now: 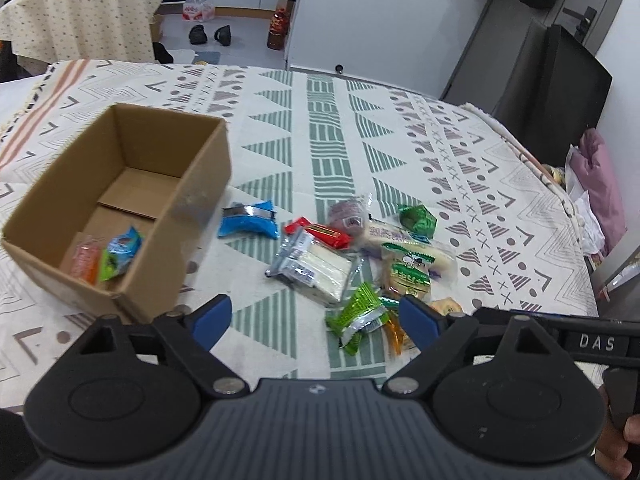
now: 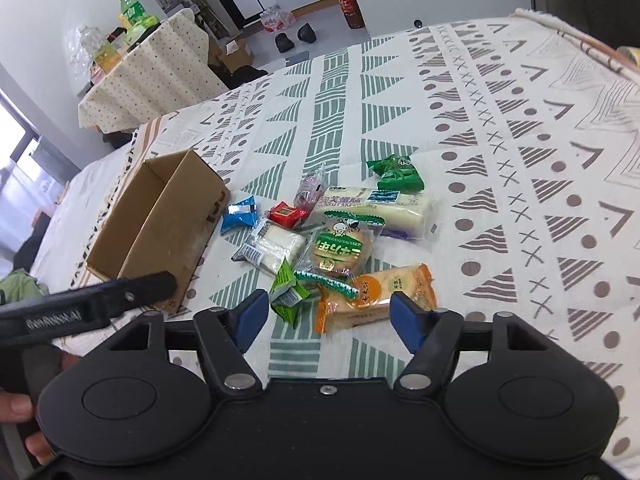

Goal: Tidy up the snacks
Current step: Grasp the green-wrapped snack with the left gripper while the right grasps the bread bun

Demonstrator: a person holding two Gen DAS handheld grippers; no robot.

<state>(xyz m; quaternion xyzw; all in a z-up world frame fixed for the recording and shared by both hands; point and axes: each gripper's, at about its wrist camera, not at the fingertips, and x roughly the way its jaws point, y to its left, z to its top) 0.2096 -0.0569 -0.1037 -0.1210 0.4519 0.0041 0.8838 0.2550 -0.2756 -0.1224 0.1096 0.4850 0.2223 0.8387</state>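
A brown cardboard box (image 1: 192,216) (image 2: 176,240) stands open at the left and holds three small packets: orange (image 1: 86,262), green (image 1: 110,266) and blue (image 1: 124,244). To its right lies a loose snack pile, including a blue packet (image 1: 248,222), a red one (image 1: 320,234), a clear-wrapped white pack (image 1: 316,268) and a round green-labelled cake (image 2: 340,250). My left gripper (image 1: 316,320) is open and holds nothing, just short of a lime-green packet (image 1: 360,312). My right gripper (image 2: 330,316) is open above an orange cracker pack (image 2: 376,296).
A patterned cloth (image 1: 332,140) covers the surface. Its right edge drops off beside a black monitor (image 1: 560,96) and pink fabric (image 1: 600,184). Beyond the far edge are a dotted-cloth table (image 2: 152,76), shoes (image 1: 210,34) and a red bottle (image 2: 350,8).
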